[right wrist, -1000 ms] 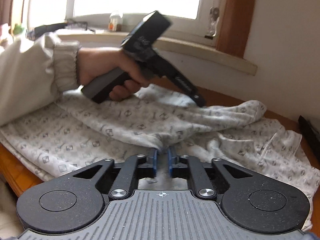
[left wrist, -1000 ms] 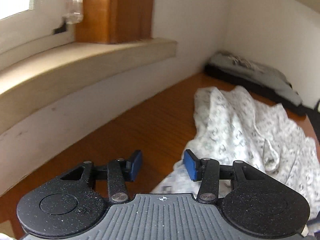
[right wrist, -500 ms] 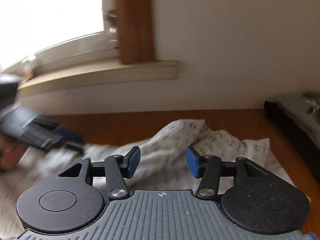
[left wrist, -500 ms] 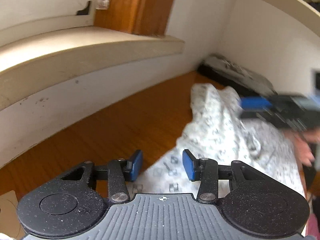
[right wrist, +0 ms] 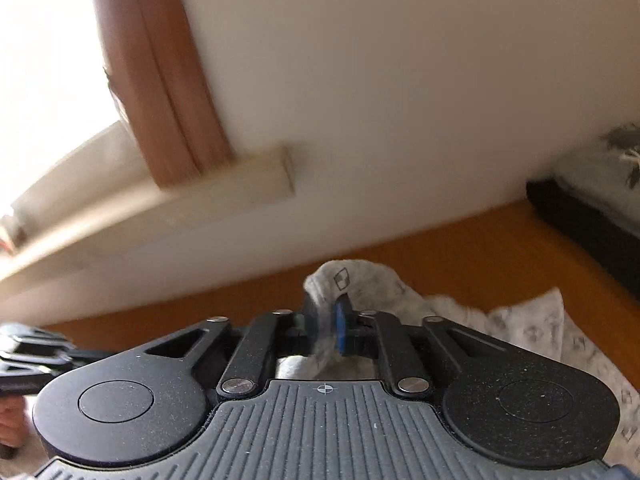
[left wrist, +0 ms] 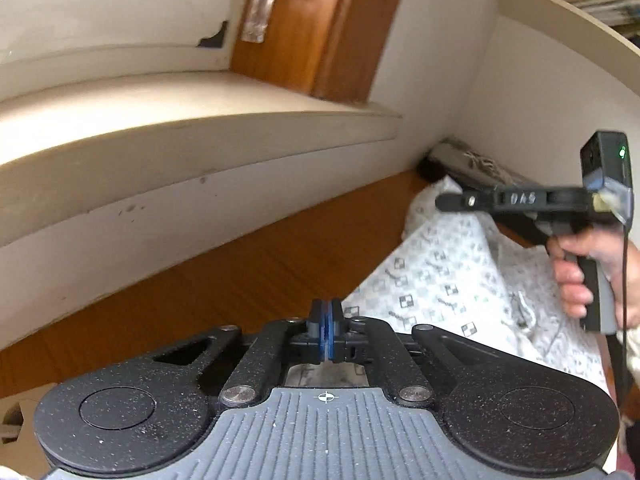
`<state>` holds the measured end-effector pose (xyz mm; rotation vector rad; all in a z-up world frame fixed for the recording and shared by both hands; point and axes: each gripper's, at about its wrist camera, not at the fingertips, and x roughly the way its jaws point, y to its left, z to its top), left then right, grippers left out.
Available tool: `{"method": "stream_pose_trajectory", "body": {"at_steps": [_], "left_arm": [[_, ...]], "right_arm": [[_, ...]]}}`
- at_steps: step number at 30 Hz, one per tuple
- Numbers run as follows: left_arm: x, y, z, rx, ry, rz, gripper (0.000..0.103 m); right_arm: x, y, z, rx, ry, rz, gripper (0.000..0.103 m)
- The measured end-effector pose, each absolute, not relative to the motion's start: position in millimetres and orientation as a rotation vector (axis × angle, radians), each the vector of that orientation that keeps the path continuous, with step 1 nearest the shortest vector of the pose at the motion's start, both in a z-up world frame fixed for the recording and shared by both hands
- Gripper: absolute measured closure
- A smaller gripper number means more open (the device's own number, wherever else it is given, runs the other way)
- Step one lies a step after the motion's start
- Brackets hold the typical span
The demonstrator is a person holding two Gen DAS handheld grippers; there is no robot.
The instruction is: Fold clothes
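Note:
A white garment (left wrist: 448, 280) with a small grey square print lies crumpled on the wooden table (left wrist: 240, 280). In the left wrist view my left gripper (left wrist: 327, 332) is shut at the garment's near edge, with a thin strip of cloth showing between the blue pads. Farther right in that view a hand (left wrist: 576, 276) holds my right gripper (left wrist: 440, 202), which lifts a corner of the garment off the table. The right wrist view shows the right gripper (right wrist: 326, 324) shut on a bunched fold of the garment (right wrist: 532, 328), which sticks up past the pads.
A cream window sill (left wrist: 200, 128) and a white wall run along the table's far side. Dark and grey folded items (left wrist: 472, 164) sit in the back right corner, also seen in the right wrist view as a dark stack (right wrist: 580, 216). A curved shelf (left wrist: 560, 12) hangs overhead.
Both grippers stood open half a second ago and are now shut on the garment. The right gripper let go of its earlier fold, swung to the far corner and raised it.

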<state>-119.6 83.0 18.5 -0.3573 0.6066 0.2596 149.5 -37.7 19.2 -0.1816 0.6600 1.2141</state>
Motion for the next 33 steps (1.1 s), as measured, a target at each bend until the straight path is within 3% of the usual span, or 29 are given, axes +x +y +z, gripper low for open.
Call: {"method": "stream_pose_trajectory", "body": {"at_steps": [4,9,19,26,27,28,29,33], "left_arm": [[-119,77,28,-0.335,0.601,0.271,0.086],[-113,24,58,-0.218,0.603,0.160,0.086],[-125,-82,55,-0.069,0.672,0.055,0.083],[-124,-101,35,-0.032,0.733,0.099,0.079],[-123,-101,34,-0.030,0.733,0.097,0.081],[-123,-102,34,-0.027,0.732,0.095,0.095],[-124,-101,35,-0.033,0.730,0.093,0.101],[-128,-98,37,-0.061,0.720,0.083,0.101]], "right_arm": [[149,-38,13,-0.198,0.666,1.207,0.073],[158,-35,0,-0.222,0.728,1.212,0.065],[164,-45,-14,-0.207,0.658,1.275,0.065],[153,-39,-15,-0.302,0.609,1.251,0.065],[152,-37,-14,-0.316,0.605,1.247,0.070],[152,-36,-13,-0.324,0.604,1.244,0.079],[152,-34,-12,-0.330,0.594,1.243,0.093],[149,-31,2,-0.282,0.516,1.245,0.093]]}}
